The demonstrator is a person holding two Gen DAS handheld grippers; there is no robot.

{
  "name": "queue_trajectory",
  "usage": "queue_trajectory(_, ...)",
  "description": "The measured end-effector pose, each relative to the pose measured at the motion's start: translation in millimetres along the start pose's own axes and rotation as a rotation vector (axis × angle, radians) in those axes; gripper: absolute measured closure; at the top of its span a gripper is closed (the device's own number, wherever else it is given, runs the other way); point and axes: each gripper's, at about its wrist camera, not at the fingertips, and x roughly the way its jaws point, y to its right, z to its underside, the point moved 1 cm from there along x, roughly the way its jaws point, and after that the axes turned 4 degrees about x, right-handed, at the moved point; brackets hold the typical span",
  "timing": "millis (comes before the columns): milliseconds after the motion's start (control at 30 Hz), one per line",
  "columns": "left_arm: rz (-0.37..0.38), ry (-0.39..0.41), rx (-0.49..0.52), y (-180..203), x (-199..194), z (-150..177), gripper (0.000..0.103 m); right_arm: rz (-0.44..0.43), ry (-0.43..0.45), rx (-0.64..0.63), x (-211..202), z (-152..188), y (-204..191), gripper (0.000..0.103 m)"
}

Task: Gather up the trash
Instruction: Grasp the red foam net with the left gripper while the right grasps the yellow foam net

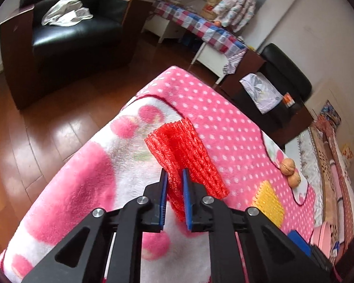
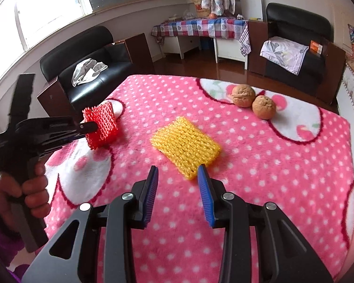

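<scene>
Right gripper (image 2: pixel 178 172): your jaws stand apart, empty.
Yellow net (image 2: pixel 185 145): flat at 12 o'clock, long axis toward 11.
Left gripper (image 1: pixel 174 176): clamped on red net (image 1: pixel 181 151) (edge-on, pointing 12).
Walnuts (image 2: pixel 252 99): 1 o'clock.

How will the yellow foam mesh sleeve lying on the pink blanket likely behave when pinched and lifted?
The yellow foam mesh sleeve looks light: open netting, mostly air. It will probably squash and flop, as the red foam mesh sleeve creases in the left gripper. Unlikely to roll, since it lies flat.

2 black armchairs (image 2: pixel 87 75), wooden floor (image 1: pixel 47 129), window (image 2: pixel 47 7)
</scene>
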Motion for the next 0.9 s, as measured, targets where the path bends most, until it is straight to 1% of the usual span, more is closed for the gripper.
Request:
queue_trajectory(133,0.025,0.006,0.04,3.8,-4.2,0.6,0.092,0.0,-0.008,-0.047,10.2,-6.1,-10.8,0.068)
queue_trajectory(233,0.041,0.005,0.05,5.8,-6.9,1.8,0.092,0.012,0.0,-0.09,16.3,-11.9,-16.6,0.068)
queue_trajectory(400,0.066,0.0,0.068,9.1,-13.4,5.1,0.092,0.08,-0.054,-0.14,37.4,-16.2,-14.8,0.068)
queue_trajectory(467,0.071,0.0,0.076,10.8,-16.3,6.6,0.092,0.083,-0.049,-0.152,39.2,-17.0,-13.0,0.068)
queue_trajectory(533,0.077,-0.003,0.082,12.9,-17.8,8.1,0.092,0.075,-0.057,-0.141,39.0,-19.3,-10.2,0.068)
queue_trajectory(567,0.08,-0.003,0.088,13.7,-18.7,9.1,0.092,0.074,-0.056,-0.129,37.9,-20.1,-8.2,0.071)
queue_trajectory(600,0.084,-0.004,0.093,15.7,-19.9,10.3,0.092,0.077,-0.057,-0.115,37.0,-20.5,-6.0,0.082)
queue_trajectory(633,0.087,-0.005,0.096,17.1,-20.8,11.2,0.092,0.084,-0.057,-0.104,36.4,-21.0,-3.7,0.085)
queue_trajectory(700,0.1,-0.006,0.104,21.3,-23.6,12.2,0.092,0.069,-0.052,-0.061,32.0,-21.0,3.2,0.09)
queue_trajectory(900,0.133,0.006,0.144,34.9,-36.3,16.2,0.092,0.031,-0.016,0.05,4.9,-17.1,18.3,0.091)
